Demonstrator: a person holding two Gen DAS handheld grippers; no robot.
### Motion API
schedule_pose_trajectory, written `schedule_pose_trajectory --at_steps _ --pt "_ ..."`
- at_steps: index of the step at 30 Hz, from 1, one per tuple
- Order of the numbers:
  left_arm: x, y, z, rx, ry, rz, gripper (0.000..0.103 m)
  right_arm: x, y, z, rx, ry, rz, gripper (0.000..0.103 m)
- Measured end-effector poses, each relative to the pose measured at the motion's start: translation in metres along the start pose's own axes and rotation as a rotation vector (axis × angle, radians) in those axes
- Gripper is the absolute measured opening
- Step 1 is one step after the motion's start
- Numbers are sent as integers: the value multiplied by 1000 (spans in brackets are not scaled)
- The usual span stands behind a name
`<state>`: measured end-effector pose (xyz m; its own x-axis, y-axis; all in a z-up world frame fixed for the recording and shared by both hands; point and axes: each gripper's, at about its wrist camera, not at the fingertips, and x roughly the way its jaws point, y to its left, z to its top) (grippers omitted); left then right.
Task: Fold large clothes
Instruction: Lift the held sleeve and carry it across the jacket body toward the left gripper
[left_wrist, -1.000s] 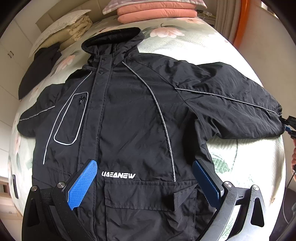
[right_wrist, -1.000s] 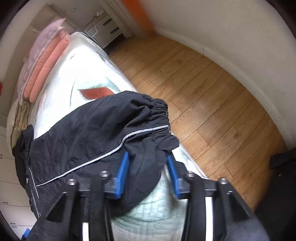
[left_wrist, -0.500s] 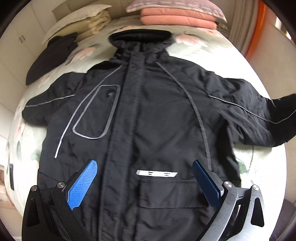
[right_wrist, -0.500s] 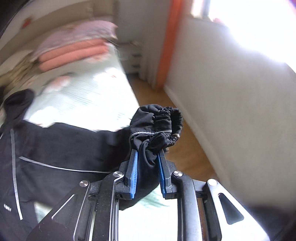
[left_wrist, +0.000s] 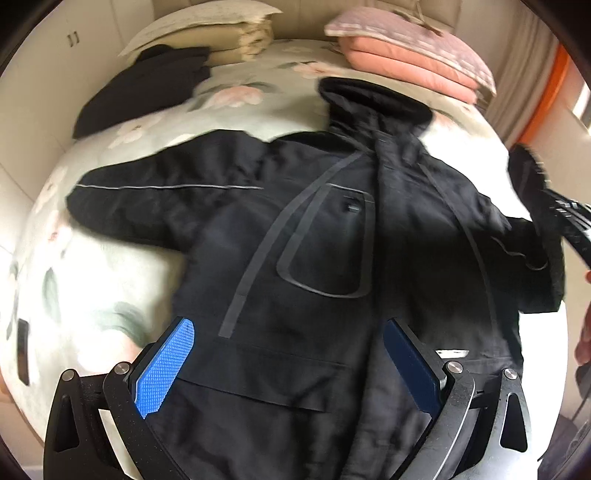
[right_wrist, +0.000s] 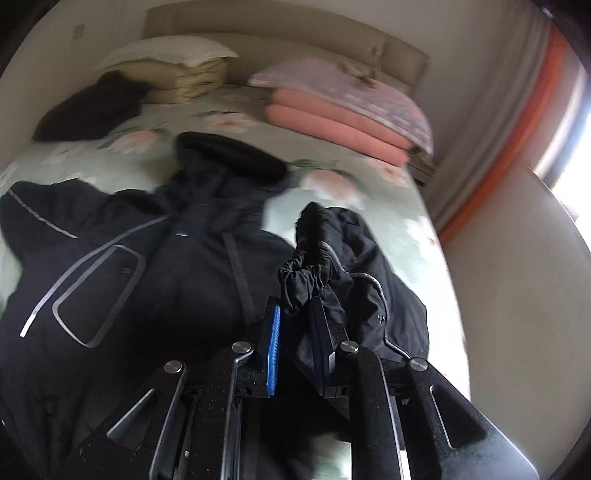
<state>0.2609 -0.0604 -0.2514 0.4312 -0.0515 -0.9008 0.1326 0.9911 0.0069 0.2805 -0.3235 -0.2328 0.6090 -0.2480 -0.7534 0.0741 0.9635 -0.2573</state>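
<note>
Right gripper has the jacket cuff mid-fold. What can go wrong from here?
1. The right gripper pinches only the bunched elastic cuff; that thin bite may slip out mid-swing.
2. The sleeve is already crumpled, so it may land wadded on the jacket rather than flat.
3. The left gripper hangs open above the hem, pinning nothing, so the body could drag.

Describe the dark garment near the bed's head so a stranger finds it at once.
Start at the bed with the flowered cover. At its head, a small dark garment leans on the cream folded bedding. Unlike the spread black jacket, it is crumpled, with no grey piping.
</note>
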Motion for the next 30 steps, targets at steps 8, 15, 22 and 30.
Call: schedule_pose_trajectory --at_steps 8,15,22,30 --pt "17 72 4 9 -12 19 102 46 120 16 -5 63 29 18" --pt "29 107 6 -15 -22 41 102 87 187 24 -25 137 67 18" --pt "44 116 14 -10 -54 99 102 126 201 -1 32 266 201 47" --pt "48 93 43 14 -112 49 102 93 145 -4 163 263 344 58"
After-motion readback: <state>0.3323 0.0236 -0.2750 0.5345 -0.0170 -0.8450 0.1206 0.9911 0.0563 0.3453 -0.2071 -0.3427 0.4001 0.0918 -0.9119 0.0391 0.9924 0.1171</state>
